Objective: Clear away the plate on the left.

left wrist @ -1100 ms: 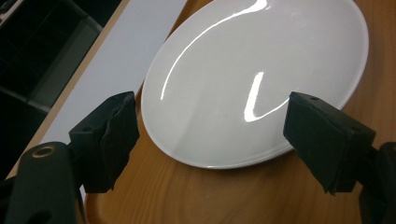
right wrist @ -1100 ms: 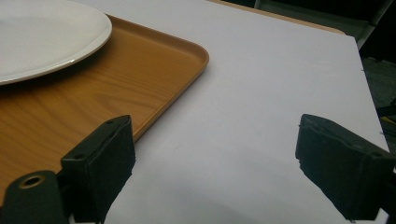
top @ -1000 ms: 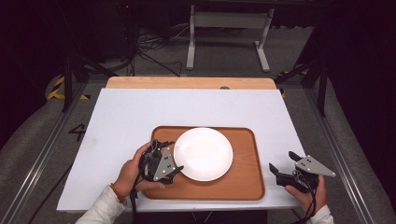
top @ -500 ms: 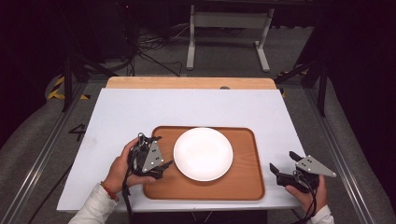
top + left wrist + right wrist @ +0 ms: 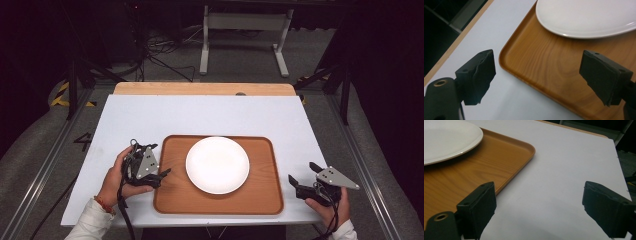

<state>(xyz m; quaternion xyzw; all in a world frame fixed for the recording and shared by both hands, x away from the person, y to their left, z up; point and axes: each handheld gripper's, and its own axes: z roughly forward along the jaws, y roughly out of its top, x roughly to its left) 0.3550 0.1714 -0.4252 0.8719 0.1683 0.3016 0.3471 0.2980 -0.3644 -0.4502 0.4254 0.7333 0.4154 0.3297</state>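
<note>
A white plate [image 5: 217, 164] sits on a brown wooden tray [image 5: 262, 197], roughly at the tray's centre, and the tray lies on the white tabletop [image 5: 200, 115] near the person's edge.

Left hand-held gripper [image 5: 161, 176], high view: held at the tray's left edge, approx. level w/ the plate's lower half, jaws pointing right toward the tray. It holds nothing. In the left gripper view the left hand-held gripper [image 5: 546, 75] has its jaws spread wide; one jaw hangs over the tabletop [image 5: 499, 30], the other over the tray [image 5: 544, 65], so they straddle the tray's rounded corner and rim. Whether either jaw touches the tray can't be told. The plate [image 5: 586, 17] lies further along in that view, apart from the jaws, its rim casting a shadow on the wood.

Right hand-held gripper [image 5: 302, 181], high view: near the tabletop's front right corner, just beside the tray's right edge but apart from it, jaws pointing left. In the right gripper view the right hand-held gripper [image 5: 537, 207] is also spread wide, nothing between the jaws; bare tabletop [image 5: 564, 165] lies between them, w/ the tray [image 5: 486, 157] corner and part of the plate [image 5: 446, 137] to the left.

Each hand [image 5: 116, 178] grips its tool from below; white sleeve cuffs show at the bottom edge of the high view.
</note>
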